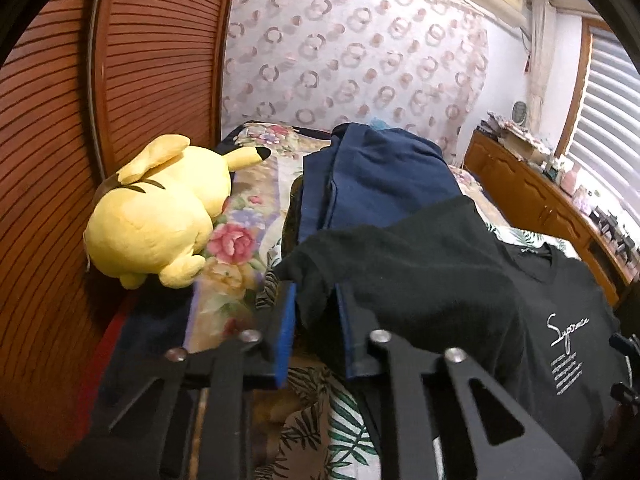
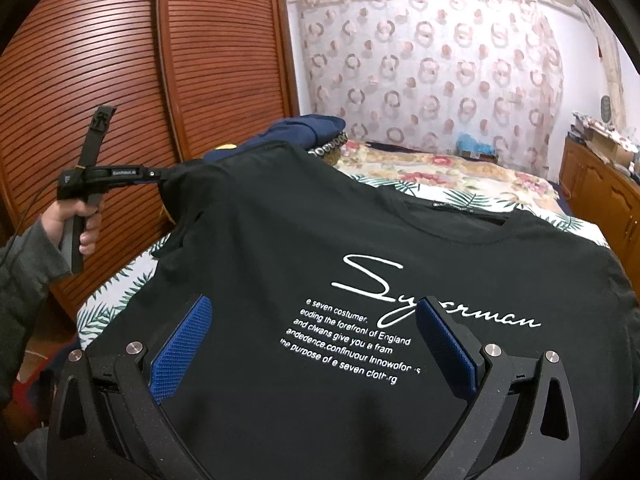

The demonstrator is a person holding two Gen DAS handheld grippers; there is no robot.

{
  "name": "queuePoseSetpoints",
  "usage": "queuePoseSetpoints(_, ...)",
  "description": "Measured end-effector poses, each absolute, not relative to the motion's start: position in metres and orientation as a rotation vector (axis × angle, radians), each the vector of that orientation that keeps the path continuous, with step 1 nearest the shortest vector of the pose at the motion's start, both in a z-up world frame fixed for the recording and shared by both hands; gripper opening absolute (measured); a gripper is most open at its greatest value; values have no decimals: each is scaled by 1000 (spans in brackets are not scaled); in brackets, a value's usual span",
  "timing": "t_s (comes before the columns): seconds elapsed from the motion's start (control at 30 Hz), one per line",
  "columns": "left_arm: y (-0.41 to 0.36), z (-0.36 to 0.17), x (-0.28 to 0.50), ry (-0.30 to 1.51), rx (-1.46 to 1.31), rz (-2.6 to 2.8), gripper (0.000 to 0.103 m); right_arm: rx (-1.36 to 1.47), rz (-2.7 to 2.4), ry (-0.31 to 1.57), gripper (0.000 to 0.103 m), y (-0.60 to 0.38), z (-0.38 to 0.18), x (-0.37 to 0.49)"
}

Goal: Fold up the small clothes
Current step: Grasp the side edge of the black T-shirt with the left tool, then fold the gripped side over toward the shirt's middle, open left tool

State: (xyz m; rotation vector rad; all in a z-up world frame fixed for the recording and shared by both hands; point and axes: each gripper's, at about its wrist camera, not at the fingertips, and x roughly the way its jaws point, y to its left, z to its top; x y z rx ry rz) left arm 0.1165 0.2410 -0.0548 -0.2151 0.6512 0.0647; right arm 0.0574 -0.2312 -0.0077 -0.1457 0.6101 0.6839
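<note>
Pinching sleeve: left gripper (image 1: 316, 312) clamped on black T-shirt (image 2: 320, 248), soft, limp; right gripper (image 2: 312, 336) apart, lower centre.

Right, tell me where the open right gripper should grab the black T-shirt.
Judging by the layout, take the black T-shirt at its free right sleeve edge, coming in from the right side. The left gripper already pinches the left sleeve, and the right gripper hovers open over the flat printed chest, which offers no edge to pinch.
</note>
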Motion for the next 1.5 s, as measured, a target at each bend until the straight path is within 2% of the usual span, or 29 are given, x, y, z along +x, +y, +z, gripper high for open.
queuePoseSetpoints(0.03,238,-52,114,643,-196,67,6,-147,685,610,103,-231,-8,57)
queuePoseSetpoints(0.5,176,22,76,457,-12,73,4,-116,658,600,103,-243,-9,58)
queuePoseSetpoints(0.77,136,39,78,450,-20,-61,4,-81,629,592,103,-260,-6,63)
queuePoseSetpoints(1.13,22,48,112,540,50,-289,4,-17,539,555,103,-308,10,74)
queuePoseSetpoints(1.3,-10,40,115,583,88,-319,14,1,508,565,103,-328,8,77)
queuePoseSetpoints(1.43,-7,42,111,581,88,-318,26,0,496,572,103,-334,7,79)
queuePoseSetpoints(1.5,1,41,110,580,97,-299,30,0,501,576,100,-334,6,81)
